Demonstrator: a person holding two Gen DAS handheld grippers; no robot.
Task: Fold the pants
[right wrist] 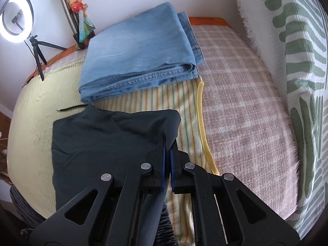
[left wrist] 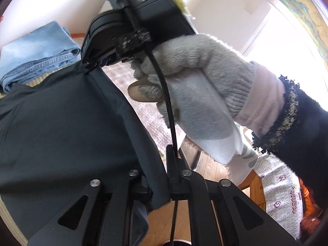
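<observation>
Dark pants (right wrist: pixel 102 143) lie partly folded on the striped yellow cloth (right wrist: pixel 164 98) of the bed. My right gripper (right wrist: pixel 167 143) is shut on the pants' far right corner. It also shows in the left wrist view (left wrist: pixel 90 67), held by a gloved hand (left wrist: pixel 205 71), pinching the same fabric. My left gripper (left wrist: pixel 157 186) is shut on the near edge of the dark pants (left wrist: pixel 61 123), which drape between both grippers.
Folded blue jeans (right wrist: pixel 139 55) lie beyond the dark pants, also visible in the left wrist view (left wrist: pixel 39 53). A pink checked blanket (right wrist: pixel 242 102) covers the bed's right side. A leaf-patterned cover (right wrist: pixel 303 61) stands at right. A ring light (right wrist: pixel 16 14) on a tripod stands far left.
</observation>
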